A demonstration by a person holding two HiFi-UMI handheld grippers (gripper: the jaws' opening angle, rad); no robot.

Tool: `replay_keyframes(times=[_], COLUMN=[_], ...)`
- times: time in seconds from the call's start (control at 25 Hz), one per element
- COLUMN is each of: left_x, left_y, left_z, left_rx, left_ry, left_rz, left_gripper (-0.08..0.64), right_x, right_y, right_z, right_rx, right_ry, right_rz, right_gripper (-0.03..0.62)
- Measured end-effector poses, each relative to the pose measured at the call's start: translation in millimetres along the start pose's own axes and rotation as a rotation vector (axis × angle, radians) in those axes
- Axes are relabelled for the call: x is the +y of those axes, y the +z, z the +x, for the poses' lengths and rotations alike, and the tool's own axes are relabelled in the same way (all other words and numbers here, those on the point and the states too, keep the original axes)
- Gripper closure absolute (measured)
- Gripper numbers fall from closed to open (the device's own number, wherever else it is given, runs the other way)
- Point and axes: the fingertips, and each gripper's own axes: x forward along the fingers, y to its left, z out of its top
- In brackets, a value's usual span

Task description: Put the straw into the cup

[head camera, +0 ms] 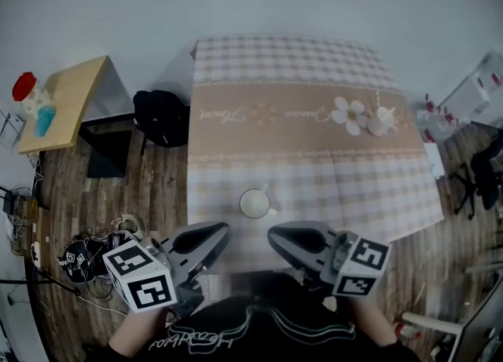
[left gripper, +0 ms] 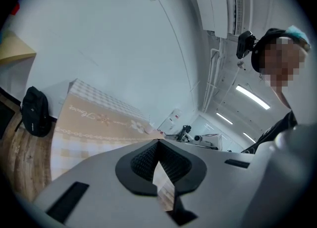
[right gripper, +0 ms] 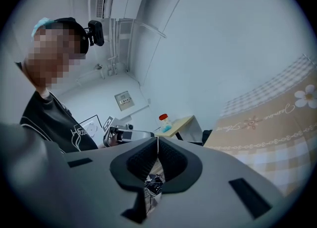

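Note:
A white cup (head camera: 254,204) stands on the checked tablecloth (head camera: 314,172) near the table's front edge. A short pale stub shows at the cup's far right rim; I cannot tell if it is the straw. My left gripper (head camera: 222,232) hovers at the front edge, just below and left of the cup, its jaws together and empty (left gripper: 158,142). The right gripper (head camera: 275,235) is held level beside it, just right of the cup, shut with nothing between its pads (right gripper: 157,139). Both point away from the cup in their own views, so neither view shows it.
A small white object (head camera: 381,121) sits on the cloth's flower print at the far right. A black backpack (head camera: 161,117) leans at the table's left. A wooden side table (head camera: 67,101) carries a red-lidded jar (head camera: 25,85). Cables (head camera: 78,262) lie on the floor; a chair (head camera: 479,180) stands right.

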Motion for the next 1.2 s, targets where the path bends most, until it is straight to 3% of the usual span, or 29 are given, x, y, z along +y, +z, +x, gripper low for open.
replay_keyframes(times=[0.6, 1.2], left_x=[-50.6, -87.2], left_y=[-35.1, -62.8], left_z=[-56.0, -96.1], left_rx=[-0.015, -0.039], left_ry=[-0.067, -0.092], left_rz=[0.1, 0.13], left_gripper=[0.563, 0.563], right_x=[83.3, 139.3], right_y=[-28.1, -52.0], right_z=[-4.1, -13.1], right_rx=[-0.057, -0.057], right_ry=[0.013, -0.007], right_rz=[-0.034, -0.076], right_gripper=[0.577, 0.578])
